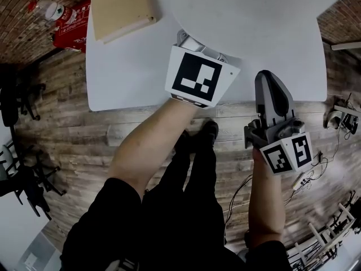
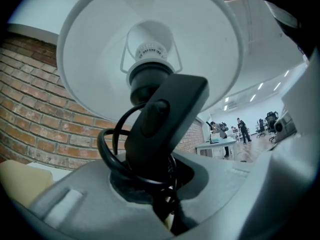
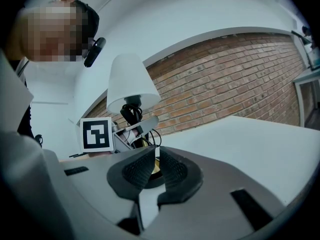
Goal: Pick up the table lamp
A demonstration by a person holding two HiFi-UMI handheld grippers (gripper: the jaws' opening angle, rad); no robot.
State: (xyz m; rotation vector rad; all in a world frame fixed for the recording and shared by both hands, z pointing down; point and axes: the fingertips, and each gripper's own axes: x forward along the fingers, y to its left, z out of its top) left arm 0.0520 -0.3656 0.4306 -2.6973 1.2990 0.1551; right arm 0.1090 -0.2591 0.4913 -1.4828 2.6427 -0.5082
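Head view, looking steeply down: a person stands at the near edge of a white counter (image 1: 130, 78), with tongs in each hand. The left tongs (image 1: 190, 43) reach over the counter's near edge and pass under the table lamp (image 1: 254, 21), whose broad white shade (image 1: 271, 10), seen from above, covers the counter's middle. The right tongs (image 1: 269, 81) hang just off the counter's near edge, over the wooden floor (image 1: 67, 129). A flat tan box (image 1: 121, 10) lies at the counter's far left corner, well apart from everything else.

Left gripper view, looking up into the shade: the bulb (image 2: 150, 39) and black socket (image 2: 145, 74) sit overhead. Below them the black cord (image 2: 112, 154) is looped round the lamp's neck (image 2: 142, 91), with its inline switch (image 2: 160, 114) lying across the front. The left tongs are clenched on this narrow bundle of neck and cord. That seems the sensible hold. The neck is the only slim, firm part, the shade looks too wide and soft to pinch, and trapping the cord would stop it trailing across the counter.

Right gripper view, from the counter's near edge: the lamp stands upright above the counter, and the left tongs grip it just beneath the shade. The right tongs' dark pads (image 3: 172, 170) are drawn almost together, with only a slit between them, and grasp nothing. They appear to be a spare, held in reserve. The lamp's base is hidden behind them, so whether it has left the counter cannot be told.
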